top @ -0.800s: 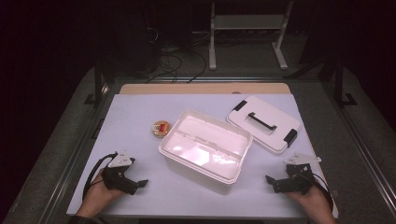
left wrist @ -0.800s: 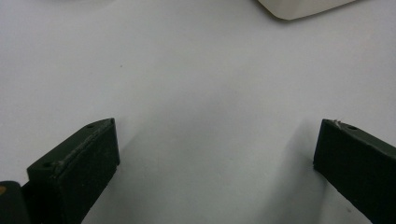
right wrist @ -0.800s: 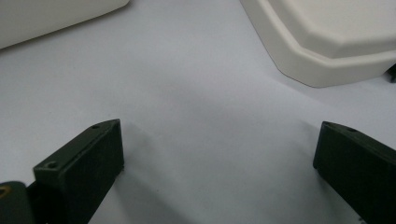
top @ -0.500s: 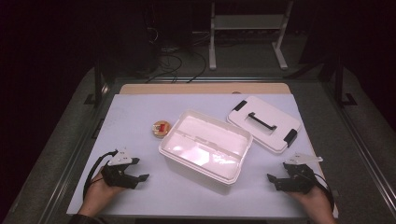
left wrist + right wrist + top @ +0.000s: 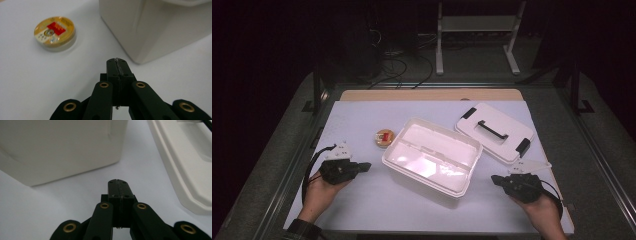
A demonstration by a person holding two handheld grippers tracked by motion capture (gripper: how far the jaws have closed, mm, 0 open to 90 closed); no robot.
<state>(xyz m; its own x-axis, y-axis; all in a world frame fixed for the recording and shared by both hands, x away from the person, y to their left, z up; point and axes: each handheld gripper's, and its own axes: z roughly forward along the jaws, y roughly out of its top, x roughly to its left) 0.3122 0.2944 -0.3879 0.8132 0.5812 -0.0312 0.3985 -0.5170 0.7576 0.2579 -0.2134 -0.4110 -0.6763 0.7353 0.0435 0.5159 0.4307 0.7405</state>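
An open white plastic box (image 5: 432, 157) stands in the middle of the white table top. Its lid (image 5: 494, 131), with a black handle and black clips, lies flat to the box's back right. A small round tin (image 5: 385, 137) with a red and gold label sits just left of the box; in the left gripper view the tin (image 5: 54, 32) lies ahead to the left. My left gripper (image 5: 365, 166) rests low on the table left of the box, shut and empty (image 5: 117, 61). My right gripper (image 5: 495, 179) lies right of the box, shut with nothing in it (image 5: 117, 182).
A wooden strip (image 5: 432, 95) runs along the table's far edge. Metal rails (image 5: 294, 165) border the table left and right. Cables and a white stand (image 5: 477, 30) sit on the dark floor behind. In the right gripper view, the box wall (image 5: 62, 147) and lid edge (image 5: 180, 170) flank bare table.
My left gripper has shifted slightly up and away from the front edge. My right gripper has barely moved. Both stay shut.
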